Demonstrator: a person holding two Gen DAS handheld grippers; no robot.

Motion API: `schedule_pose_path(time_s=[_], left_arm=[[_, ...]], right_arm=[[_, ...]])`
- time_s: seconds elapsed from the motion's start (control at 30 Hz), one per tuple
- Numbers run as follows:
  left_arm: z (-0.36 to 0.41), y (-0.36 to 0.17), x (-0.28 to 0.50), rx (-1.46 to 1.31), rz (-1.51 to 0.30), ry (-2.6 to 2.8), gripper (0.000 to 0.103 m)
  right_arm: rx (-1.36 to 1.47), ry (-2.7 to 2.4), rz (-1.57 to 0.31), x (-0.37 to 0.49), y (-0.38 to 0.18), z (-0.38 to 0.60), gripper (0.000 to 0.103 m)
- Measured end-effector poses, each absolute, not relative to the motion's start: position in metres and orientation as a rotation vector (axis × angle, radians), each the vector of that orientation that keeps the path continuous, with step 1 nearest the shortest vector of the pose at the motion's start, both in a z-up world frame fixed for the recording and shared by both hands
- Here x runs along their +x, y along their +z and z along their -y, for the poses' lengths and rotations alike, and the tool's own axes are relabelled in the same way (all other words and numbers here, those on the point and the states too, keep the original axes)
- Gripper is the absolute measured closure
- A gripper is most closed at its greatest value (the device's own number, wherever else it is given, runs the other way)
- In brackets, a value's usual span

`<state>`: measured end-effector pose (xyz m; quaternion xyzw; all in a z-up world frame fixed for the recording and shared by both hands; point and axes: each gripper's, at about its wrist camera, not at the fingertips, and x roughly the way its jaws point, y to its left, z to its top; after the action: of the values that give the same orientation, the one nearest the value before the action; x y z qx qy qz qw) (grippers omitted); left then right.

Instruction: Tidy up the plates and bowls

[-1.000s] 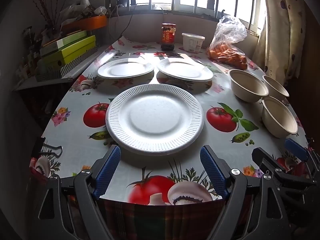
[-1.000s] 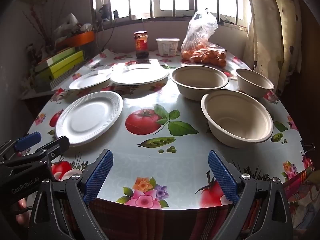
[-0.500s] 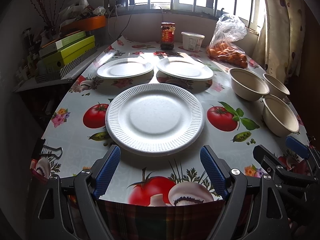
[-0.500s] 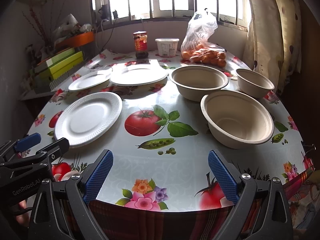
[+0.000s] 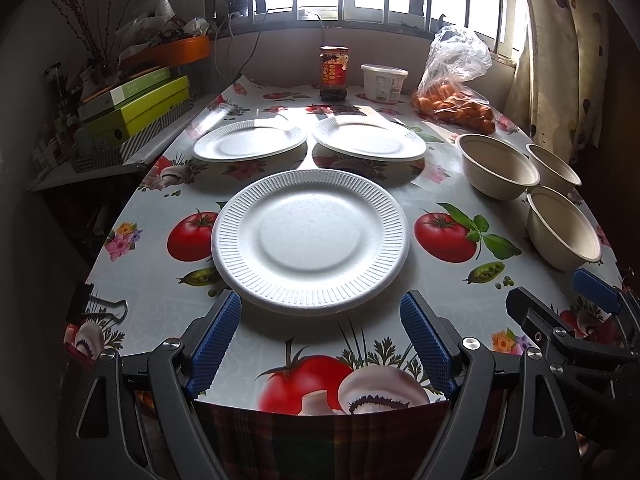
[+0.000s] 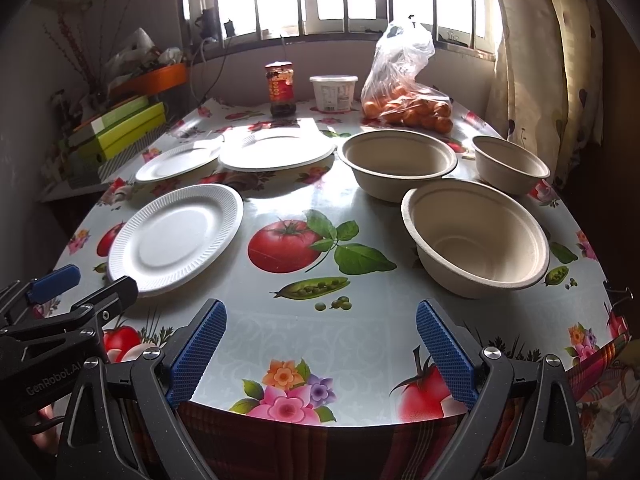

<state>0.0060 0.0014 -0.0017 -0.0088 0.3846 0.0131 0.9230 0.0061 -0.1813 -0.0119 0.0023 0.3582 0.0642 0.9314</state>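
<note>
Three white ribbed plates lie on the fruit-print tablecloth: a near plate (image 5: 310, 240) (image 6: 176, 238), a far-left plate (image 5: 250, 145) (image 6: 178, 162) and a far-right plate (image 5: 370, 143) (image 6: 276, 152). Three beige bowls stand at the right: a near bowl (image 5: 562, 228) (image 6: 476, 236), a middle bowl (image 5: 496, 164) (image 6: 396, 162) and a far bowl (image 5: 554, 166) (image 6: 510, 164). My left gripper (image 5: 320, 320) is open just short of the near plate's front rim. My right gripper (image 6: 322, 328) is open over the table's front edge, left of the near bowl, holding nothing.
At the back stand a red-labelled jar (image 5: 333, 72), a white tub (image 5: 383, 82) and a bag of oranges (image 5: 454, 96). Green boxes (image 5: 136, 108) are stacked on a shelf at the left. A binder clip (image 5: 98, 306) grips the cloth's left edge. A curtain (image 6: 556, 60) hangs at right.
Both grippers have barely drifted; the view has shifted only slightly. Plates and bowls have stayed where they were.
</note>
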Motion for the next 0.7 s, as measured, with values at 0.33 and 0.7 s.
schedule_pose_path(time_s=[0.33,0.7], left_arm=[[-0.0016,-0.0030,0.0068,-0.016,-0.792,0.027,0.021],[-0.0023,-0.0034,0.0066,-0.019,-0.793,0.029,0.021]], right_arm=[[0.005,0.134,-0.734,0.0067,-0.0103,0.1827,0.006],[0.007,0.132,-0.735,0.0069,-0.0114,0.1816,0.006]])
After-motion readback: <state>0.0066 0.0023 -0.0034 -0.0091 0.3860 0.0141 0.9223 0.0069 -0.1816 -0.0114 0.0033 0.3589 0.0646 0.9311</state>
